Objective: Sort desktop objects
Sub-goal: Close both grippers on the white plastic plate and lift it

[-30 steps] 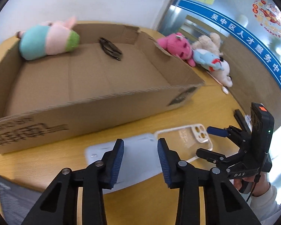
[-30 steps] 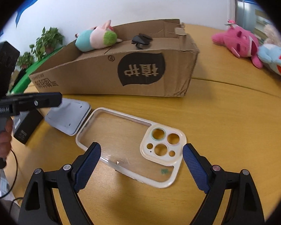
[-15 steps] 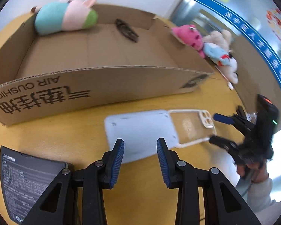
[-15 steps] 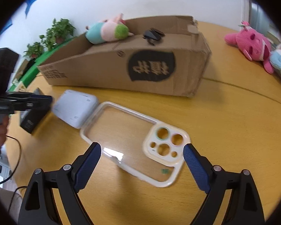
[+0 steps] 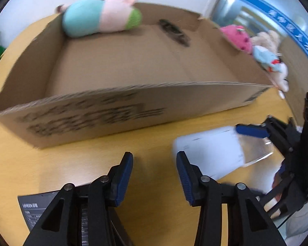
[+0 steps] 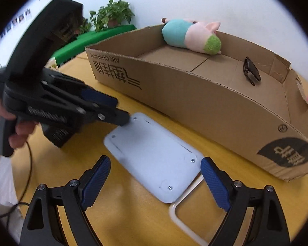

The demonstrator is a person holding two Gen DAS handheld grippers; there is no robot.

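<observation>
A pale blue-white flat slab [image 6: 154,155] lies on the yellow table in front of a long open cardboard box [image 6: 205,104]. My right gripper [image 6: 156,182] is open and empty, its fingers either side of the slab's near end. A clear phone case [image 6: 184,207] lies under the slab's corner. My left gripper [image 5: 153,176] is open and empty over bare table, left of the slab [image 5: 211,153]; in the right wrist view its fingertips [image 6: 121,119] are at the slab's far corner. The box [image 5: 133,106] holds a pastel plush pig [image 6: 192,35] and black sunglasses [image 6: 251,71].
A black product box [image 5: 51,211] lies under the left gripper; it also shows in the right wrist view [image 6: 57,135]. Pink, blue and beige plush toys [image 5: 260,49] lie on the table beyond the cardboard box. Potted plants [image 6: 110,14] stand by the far wall.
My left gripper has swung left, so the slab now sits to its right. My right gripper has moved left from over the phone case to over the slab. Both stay open.
</observation>
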